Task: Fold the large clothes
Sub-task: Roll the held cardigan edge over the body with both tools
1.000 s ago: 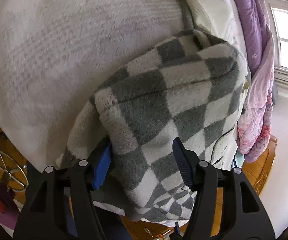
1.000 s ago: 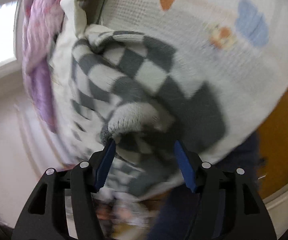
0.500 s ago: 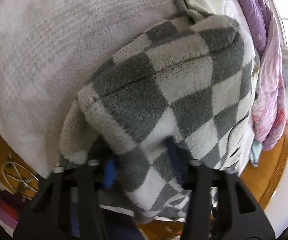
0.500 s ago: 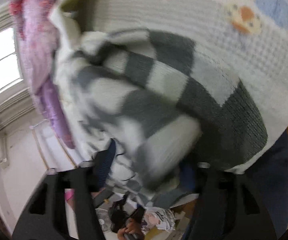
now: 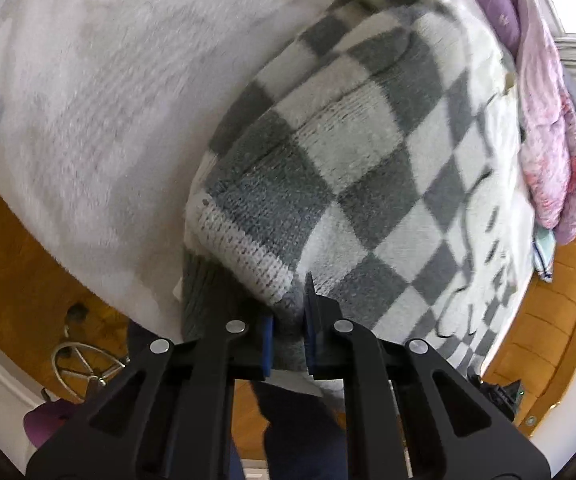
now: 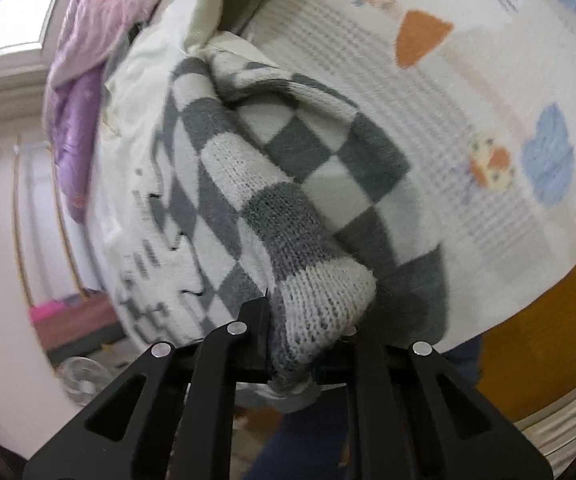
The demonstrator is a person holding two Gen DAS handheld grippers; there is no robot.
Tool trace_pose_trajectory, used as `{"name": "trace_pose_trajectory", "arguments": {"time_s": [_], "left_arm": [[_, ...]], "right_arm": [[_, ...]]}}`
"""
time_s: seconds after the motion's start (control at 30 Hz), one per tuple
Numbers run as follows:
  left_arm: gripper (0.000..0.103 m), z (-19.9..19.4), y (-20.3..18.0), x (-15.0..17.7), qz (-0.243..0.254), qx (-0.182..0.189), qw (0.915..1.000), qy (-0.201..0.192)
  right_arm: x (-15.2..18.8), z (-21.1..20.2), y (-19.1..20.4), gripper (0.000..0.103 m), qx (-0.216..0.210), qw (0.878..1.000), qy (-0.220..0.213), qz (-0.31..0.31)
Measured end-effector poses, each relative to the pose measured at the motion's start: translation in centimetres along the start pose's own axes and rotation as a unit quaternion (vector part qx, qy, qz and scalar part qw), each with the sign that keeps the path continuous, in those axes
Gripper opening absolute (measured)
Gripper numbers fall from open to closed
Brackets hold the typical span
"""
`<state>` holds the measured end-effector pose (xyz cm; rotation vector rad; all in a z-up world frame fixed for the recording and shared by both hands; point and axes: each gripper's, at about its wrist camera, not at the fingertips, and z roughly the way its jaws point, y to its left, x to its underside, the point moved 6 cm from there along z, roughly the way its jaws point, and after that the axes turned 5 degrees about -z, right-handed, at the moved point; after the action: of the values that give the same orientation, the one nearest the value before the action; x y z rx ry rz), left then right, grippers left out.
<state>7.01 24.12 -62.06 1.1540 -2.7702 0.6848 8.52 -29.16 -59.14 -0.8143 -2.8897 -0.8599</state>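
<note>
The left gripper point(image 5: 289, 334) pinched a sweater point(image 5: 352, 168) corner at six o'clock, the checkered knit spreading toward two o'clock over a white blanket point(image 5: 120, 92).

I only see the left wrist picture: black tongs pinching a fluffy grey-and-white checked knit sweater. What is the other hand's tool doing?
Observer: The right gripper is closing on another corner of the grey-and-white checked knit sweater, with white knit bunched between its jaws.
Visitor: What is behind the sweater on that side?
Observer: A cream waffle-weave blanket printed with orange and blue shapes.
Visitor: Is there anything on the floor there?
Observer: What looks like a white fan, blurred, sits low at the left of the right wrist view.
</note>
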Motion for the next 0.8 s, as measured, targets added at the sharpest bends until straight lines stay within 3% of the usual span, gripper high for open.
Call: {"name": "trace_pose_trajectory", "arguments": {"time_s": [0.17, 0.33, 0.4, 0.43, 0.5, 0.57, 0.67, 0.73, 0.8], "left_arm": [[0.013, 3.7, 1.8, -0.7, -0.037, -0.013, 0.9992, 0.01], [0.02, 4.0, 1.6, -1.0, -0.051, 0.009, 0.9985, 0.017], [0.038, 2.9, 2.2, -0.9, -0.043, 0.015, 0.9987, 0.023], [0.043, 2.0, 2.7, -1.0, -0.042, 0.014, 0.9987, 0.025], [0.063, 0.7, 2.7, -1.1, -0.041, 0.018, 0.9987, 0.022], [0.064, -1.0, 2.6, -1.4, -0.036, 0.022, 0.999, 0.016], [0.064, -3.3, 2.1, -2.1, -0.021, 0.004, 0.9998, -0.003], [0.064, -4.8, 1.5, -2.7, 0.002, -0.005, 0.9997, -0.023], [0.065, -6.2, 0.1, -3.8, 0.038, -0.013, 0.9979, -0.052]], "right_arm": [[-0.7, 4.6, -2.2, 0.009, 0.041, 0.999, 0.006, -0.014], [-0.8, 4.4, -1.7, 0.012, 0.037, 0.999, 0.007, -0.016], [-0.5, 3.4, -1.0, 0.014, 0.034, 0.999, 0.014, -0.025], [-0.1, 2.9, -0.9, 0.016, 0.033, 0.999, 0.017, -0.026], [0.1, 1.7, -0.1, 0.017, 0.033, 0.999, 0.024, -0.033], [0.8, 1.1, 0.6, 0.019, 0.031, 0.999, 0.027, -0.035], [1.8, -1.1, -1.0, 0.046, 0.089, 0.995, 0.029, -0.021], [1.7, -2.8, -1.7, 0.046, 0.114, 0.993, 0.012, -0.02], [1.1, -4.4, -0.8, 0.038, 0.122, 0.991, -0.004, -0.047]]}}
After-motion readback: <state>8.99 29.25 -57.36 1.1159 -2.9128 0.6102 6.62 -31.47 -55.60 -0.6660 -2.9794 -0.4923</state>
